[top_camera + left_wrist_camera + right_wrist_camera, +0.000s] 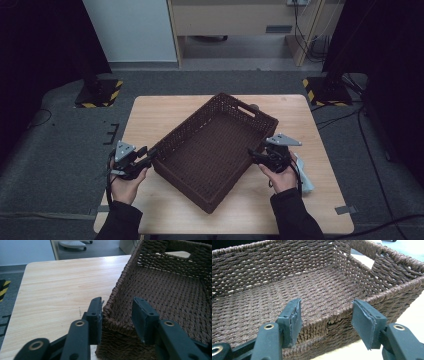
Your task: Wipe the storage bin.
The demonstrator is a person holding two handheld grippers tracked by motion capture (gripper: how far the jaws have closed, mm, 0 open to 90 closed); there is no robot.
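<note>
1. The person's forearms in dark sleeves come in at the near edge of the wooden table (pixel 150 120), one on each side of the brown woven basket (pixel 215 150), which serves as the landmark here.
2. The left gripper (pixel 147 156) is at the basket's left wall, near its near-left corner. In the left gripper view its jaws straddle the rim (pixel 110 307): one jaw is outside against the weave, the other inside and apart from the wall. The jaws stand apart, not clamped.
3. The right gripper (pixel 256 154) is at the basket's right wall. In the right gripper view the basket (pixel 312 290) lies ahead, and the rim passes between the jaws, one inside and one outside. A gap shows on both sides, so the jaws are apart and grip nothing.
4. Just right of the basket, under the right hand (pixel 280 177), lies a pale blue cloth (pixel 304 175), touching the table.
5. The basket sits turned at an angle in the middle of the table, standing flat, with nothing seen inside it. Its far end wall has a cut-out handle (pixel 245 107).
6. Beyond the basket, off the table, two stand bases with yellow-black stripes (pixel 97 92) sit on the grey floor, left and right.
</note>
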